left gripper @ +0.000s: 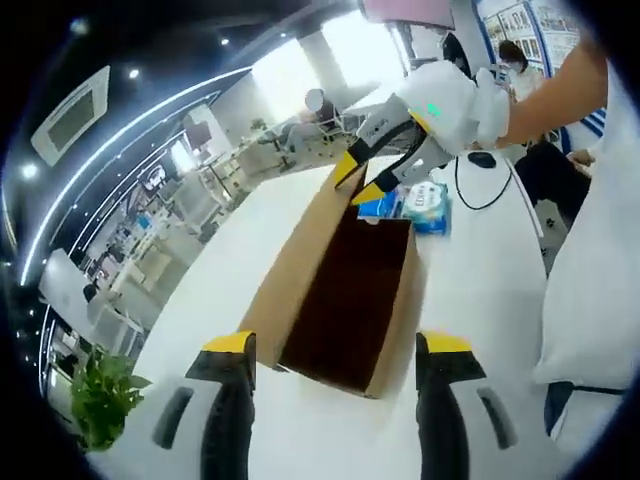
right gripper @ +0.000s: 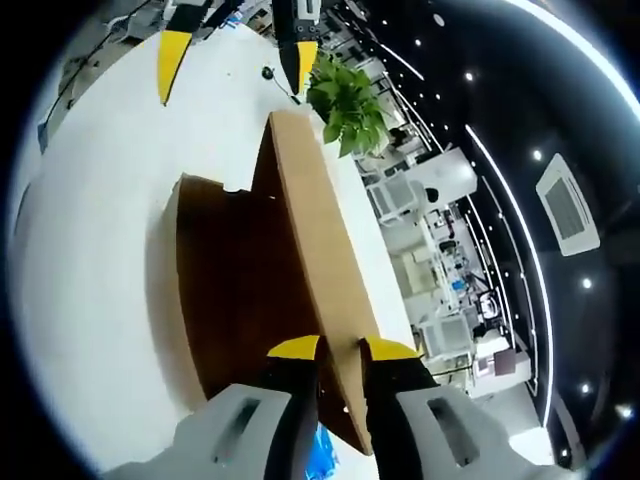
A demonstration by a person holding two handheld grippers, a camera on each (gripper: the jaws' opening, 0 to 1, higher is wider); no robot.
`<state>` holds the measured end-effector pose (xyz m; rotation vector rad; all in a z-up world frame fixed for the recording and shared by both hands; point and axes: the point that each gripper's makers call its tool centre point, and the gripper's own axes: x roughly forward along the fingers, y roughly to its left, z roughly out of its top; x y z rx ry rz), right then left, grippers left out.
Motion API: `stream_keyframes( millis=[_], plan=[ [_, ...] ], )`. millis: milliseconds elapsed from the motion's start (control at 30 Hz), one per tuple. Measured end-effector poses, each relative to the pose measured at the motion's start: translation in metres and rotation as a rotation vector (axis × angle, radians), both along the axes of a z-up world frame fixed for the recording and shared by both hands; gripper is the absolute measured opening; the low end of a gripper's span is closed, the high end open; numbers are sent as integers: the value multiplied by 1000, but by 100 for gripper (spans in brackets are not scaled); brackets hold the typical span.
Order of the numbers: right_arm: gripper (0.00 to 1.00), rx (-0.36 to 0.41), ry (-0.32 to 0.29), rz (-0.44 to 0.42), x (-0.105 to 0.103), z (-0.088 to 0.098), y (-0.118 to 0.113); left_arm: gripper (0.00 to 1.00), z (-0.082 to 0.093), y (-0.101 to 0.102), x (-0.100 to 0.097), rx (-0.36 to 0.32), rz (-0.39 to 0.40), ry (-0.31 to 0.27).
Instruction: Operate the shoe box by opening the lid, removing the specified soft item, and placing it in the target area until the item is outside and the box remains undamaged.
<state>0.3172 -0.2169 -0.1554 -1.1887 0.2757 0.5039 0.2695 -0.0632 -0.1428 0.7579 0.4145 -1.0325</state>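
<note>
In the left gripper view, the left gripper (left gripper: pixel 340 365) hangs over the white counter (left gripper: pixel 480 300) with its two yellow-tipped jaws spread wide and nothing between them. Just past the jaws lies the open shoe box (left gripper: pixel 345 295), brown cardboard with a dark inside, its lid (left gripper: pixel 295 255) raised along the left side. At the far end of the box, the right gripper (left gripper: pixel 365 180) comes in from the upper right, held by a person's arm, its jaws closed on the lid's far edge. A blue and white soft pack (left gripper: pixel 420 208) lies on the counter just beside that end. A potted plant (left gripper: pixel 100 395) stands at the lower left.

In the right gripper view, the right gripper (right gripper: pixel 342 352) pinches the upright lid (right gripper: pixel 320 250) between nearly closed jaws. The box's dark inside (right gripper: pixel 235 290) lies to the left. The left gripper (right gripper: pixel 235 50) shows at the top, jaws apart, with the plant (right gripper: pixel 350 105) near it.
</note>
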Motion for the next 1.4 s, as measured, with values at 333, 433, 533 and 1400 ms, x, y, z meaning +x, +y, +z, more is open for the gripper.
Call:
stream_keyframes(
  millis=[333,433,533,1400],
  plan=[
    [13,15,1,4,1,0,0,61,-1,-8,37,73,-61,-52],
    [13,19,1,2,2,1,0,61,-1,-11,42,76,-68,-55],
    [13,21,1,0,3,1,0,61,-3,-17,52,95,-92,-73],
    [14,45,2,-3,-2,-2,1,44,-23,-35,75,261,-182,-155]
  ],
)
